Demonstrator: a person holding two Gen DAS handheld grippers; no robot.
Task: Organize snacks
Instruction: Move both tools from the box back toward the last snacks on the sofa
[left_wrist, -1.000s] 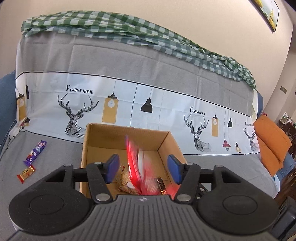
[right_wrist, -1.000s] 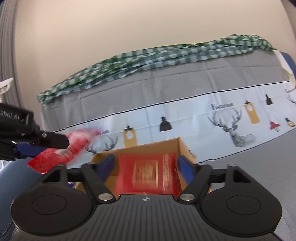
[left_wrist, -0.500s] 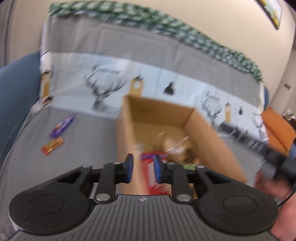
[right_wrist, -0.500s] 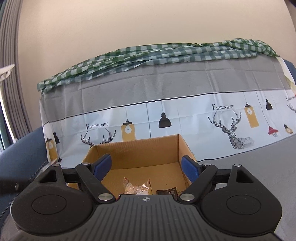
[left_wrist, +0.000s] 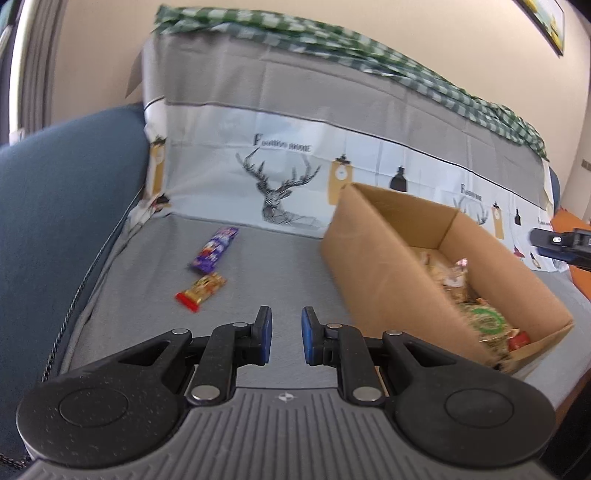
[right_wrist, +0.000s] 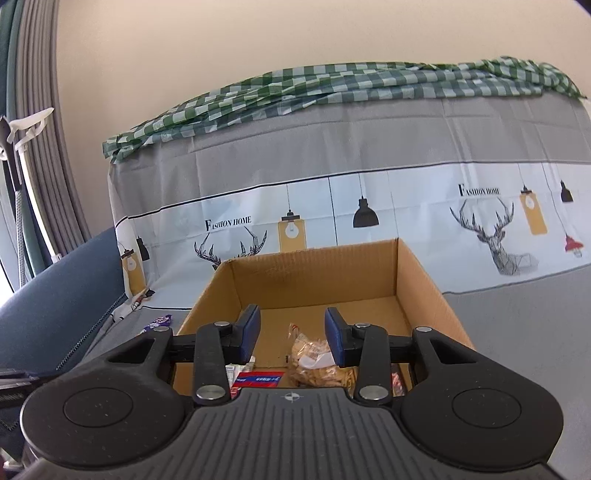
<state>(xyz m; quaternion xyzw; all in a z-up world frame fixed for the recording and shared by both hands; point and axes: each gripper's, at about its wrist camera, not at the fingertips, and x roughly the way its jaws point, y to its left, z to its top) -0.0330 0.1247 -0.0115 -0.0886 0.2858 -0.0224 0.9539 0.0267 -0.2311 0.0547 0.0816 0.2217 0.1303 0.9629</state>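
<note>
An open cardboard box (left_wrist: 388, 266) stands on the grey sofa seat with several snacks inside, among them a green-labelled pack (left_wrist: 485, 319). To its left lie a purple snack bar (left_wrist: 215, 249) and a red-and-gold snack bar (left_wrist: 201, 291). My left gripper (left_wrist: 286, 328) hovers over the seat just short of these two; its jaws are closing, with a narrow gap and nothing between them. My right gripper (right_wrist: 291, 332) hangs over the box (right_wrist: 314, 251), its jaws closing on nothing. Below it lie a clear bag of crackers (right_wrist: 314, 358) and a red packet (right_wrist: 258, 378).
A blue armrest (left_wrist: 55, 206) bounds the seat on the left. The deer-print cover (left_wrist: 280, 192) drapes the backrest, with a green checked cloth (left_wrist: 332, 37) on top. An orange cushion (left_wrist: 569, 221) lies beyond the box. The other gripper's tip (left_wrist: 561, 245) shows at the right edge.
Both red packets left the jaws and dropped into the box. My left gripper swung left and down toward the two bars, its jaws narrowing. The right jaws narrowed above the box.
</note>
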